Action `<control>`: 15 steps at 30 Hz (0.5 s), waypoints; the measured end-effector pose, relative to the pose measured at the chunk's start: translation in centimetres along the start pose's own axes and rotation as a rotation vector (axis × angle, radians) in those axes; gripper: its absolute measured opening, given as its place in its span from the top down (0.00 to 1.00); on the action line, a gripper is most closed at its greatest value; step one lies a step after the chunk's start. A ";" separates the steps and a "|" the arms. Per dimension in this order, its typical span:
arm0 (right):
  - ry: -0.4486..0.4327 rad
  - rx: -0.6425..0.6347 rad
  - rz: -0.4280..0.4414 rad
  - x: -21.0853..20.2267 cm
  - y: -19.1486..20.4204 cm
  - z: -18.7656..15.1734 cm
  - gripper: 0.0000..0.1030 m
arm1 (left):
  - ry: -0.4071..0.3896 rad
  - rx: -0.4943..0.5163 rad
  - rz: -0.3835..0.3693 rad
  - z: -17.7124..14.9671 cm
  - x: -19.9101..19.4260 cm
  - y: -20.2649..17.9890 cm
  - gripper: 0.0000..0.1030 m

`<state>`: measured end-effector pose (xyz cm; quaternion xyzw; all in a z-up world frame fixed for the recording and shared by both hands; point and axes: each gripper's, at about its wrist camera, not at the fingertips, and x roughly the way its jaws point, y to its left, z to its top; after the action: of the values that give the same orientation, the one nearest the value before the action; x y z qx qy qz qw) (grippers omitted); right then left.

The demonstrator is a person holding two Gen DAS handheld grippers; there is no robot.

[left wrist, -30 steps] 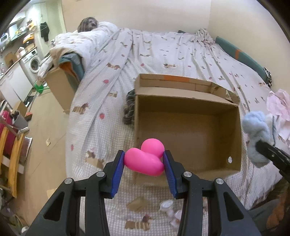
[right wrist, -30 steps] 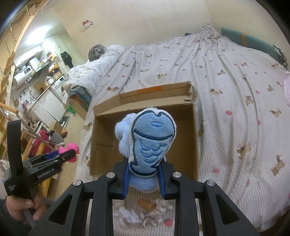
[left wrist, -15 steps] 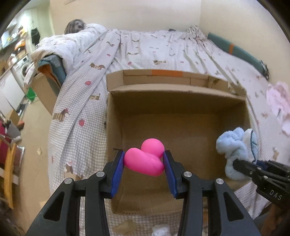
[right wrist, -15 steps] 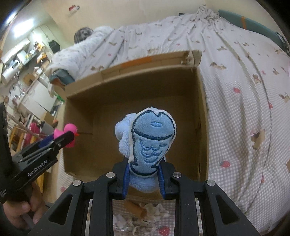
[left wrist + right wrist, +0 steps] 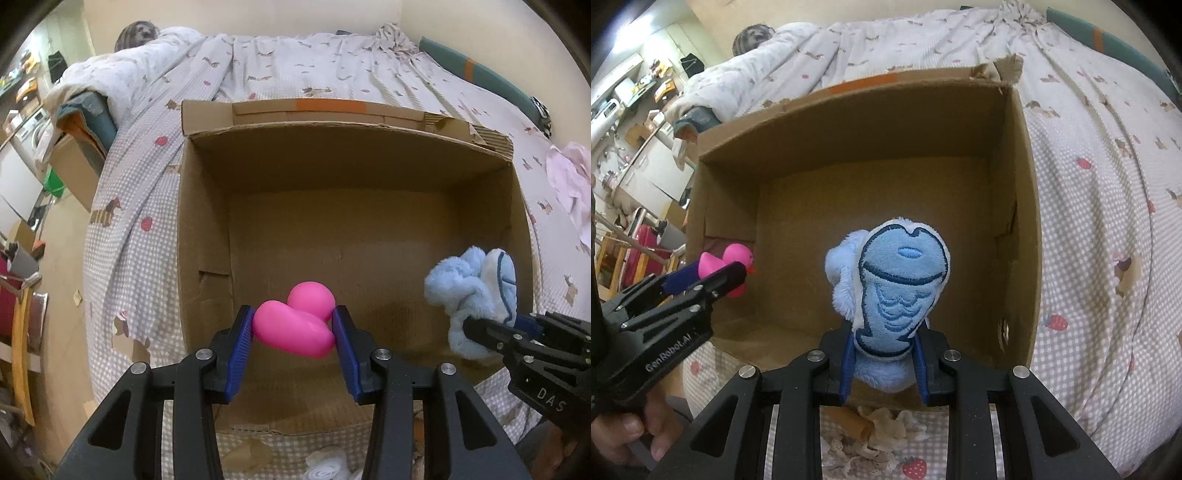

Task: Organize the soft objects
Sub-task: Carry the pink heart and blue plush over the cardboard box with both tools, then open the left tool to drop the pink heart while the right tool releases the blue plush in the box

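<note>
You are at the drop step: your left claw (image 5: 293, 330) grips the pink duck (image 5: 295, 325), your right claw (image 5: 885, 356) the blue plush fish (image 5: 897, 291), both over the cardboard box (image 5: 203, 229) ahead. Next, probably lower, then loosen each.

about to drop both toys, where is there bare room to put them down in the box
The cardboard box floor shows bare from wall to wall. The pink duck in the left gripper hangs by the left wall, the blue fish plush in the right gripper nearer the right. Scraps crowd the bedspread before the box.
</note>
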<state>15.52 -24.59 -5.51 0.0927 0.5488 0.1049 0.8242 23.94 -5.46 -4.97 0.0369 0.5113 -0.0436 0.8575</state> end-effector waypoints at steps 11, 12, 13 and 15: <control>0.010 0.028 0.001 0.3 -0.2 0.5 0.72 | 0.029 -0.008 -0.014 -0.4 0.4 0.5 0.61; 0.009 0.028 0.004 0.2 -0.2 0.5 0.72 | 0.035 -0.007 -0.022 -0.5 0.5 0.5 0.61; 0.005 0.025 0.007 0.2 -0.1 0.5 0.72 | 0.037 -0.005 -0.021 -0.5 0.4 0.5 0.61; -0.004 0.019 0.008 0.0 0.0 0.4 0.72 | 0.034 -0.005 -0.011 -0.6 0.4 0.5 0.61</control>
<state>15.92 -24.65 -5.32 0.1031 0.5478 0.1027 0.8238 23.66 -4.94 -5.61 0.0325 0.5262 -0.0465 0.8484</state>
